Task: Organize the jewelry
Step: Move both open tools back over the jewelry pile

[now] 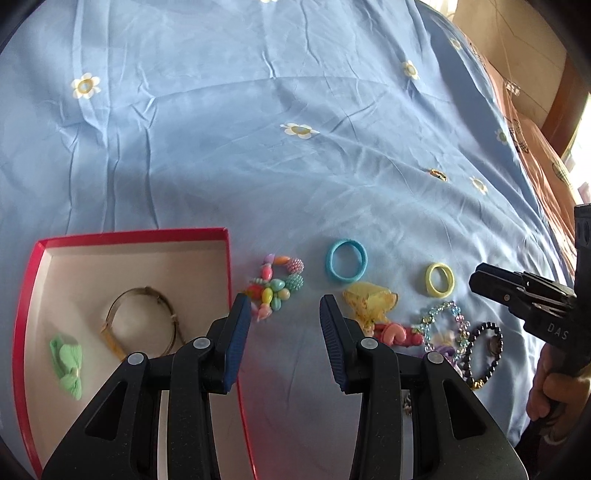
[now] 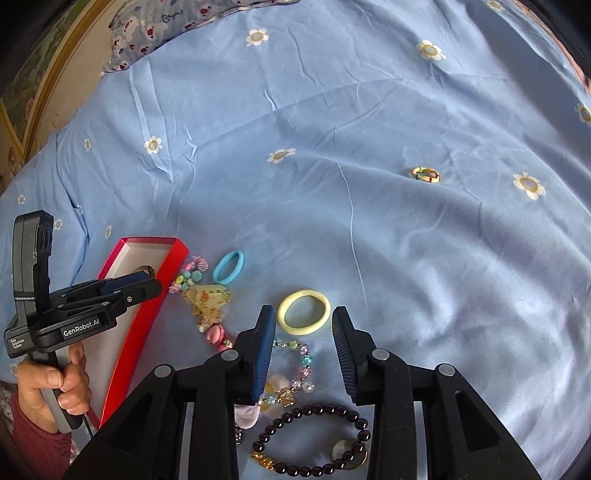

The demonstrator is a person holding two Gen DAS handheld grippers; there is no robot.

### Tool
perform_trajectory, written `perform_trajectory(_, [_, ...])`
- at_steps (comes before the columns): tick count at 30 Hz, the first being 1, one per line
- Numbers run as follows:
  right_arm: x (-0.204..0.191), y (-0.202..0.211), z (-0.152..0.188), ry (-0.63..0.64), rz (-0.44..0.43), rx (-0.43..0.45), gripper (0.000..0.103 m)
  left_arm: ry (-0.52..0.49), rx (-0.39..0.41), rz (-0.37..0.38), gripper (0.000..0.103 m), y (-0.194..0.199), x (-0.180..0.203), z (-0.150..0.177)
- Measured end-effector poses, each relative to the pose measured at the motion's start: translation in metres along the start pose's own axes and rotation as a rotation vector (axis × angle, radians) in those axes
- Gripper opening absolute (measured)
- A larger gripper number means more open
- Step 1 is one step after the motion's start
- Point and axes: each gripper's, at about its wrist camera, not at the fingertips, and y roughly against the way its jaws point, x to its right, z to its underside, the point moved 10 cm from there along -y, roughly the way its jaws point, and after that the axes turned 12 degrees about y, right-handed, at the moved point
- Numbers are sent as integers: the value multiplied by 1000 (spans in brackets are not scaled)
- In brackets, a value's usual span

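Note:
A red box (image 1: 133,236) holds a metal bangle (image 1: 147,317) and a green bow (image 1: 66,362); it also shows in the right wrist view (image 2: 147,306). My left gripper (image 1: 282,306) is open and empty above the box's right edge, close to a colourful bead bracelet (image 1: 277,288). My right gripper (image 2: 304,321) is open and empty above a crystal bead bracelet (image 2: 301,363), with a yellow hair tie (image 2: 303,312) just ahead and a dark bead bracelet (image 2: 314,439) below. A blue hair tie (image 1: 346,261) and a yellow hair clip (image 1: 369,301) lie between.
Everything lies on a blue flowered bedsheet (image 1: 258,147). A small multicoloured ring (image 2: 425,174) lies far off to the right. Pink charms (image 1: 397,334) sit beside the clip. A pillow (image 2: 166,26) and a wall are at the far left.

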Motion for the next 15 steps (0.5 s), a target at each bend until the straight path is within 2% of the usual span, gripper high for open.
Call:
perform_trajectory(6, [0,-7,0,11,-1,-15,39,-61,-6,-23,37,-16,8,-5])
perform_trajectory(15, [2,-21,2,22,8,-39,39,-131,-83,-72,37,-48,11,3])
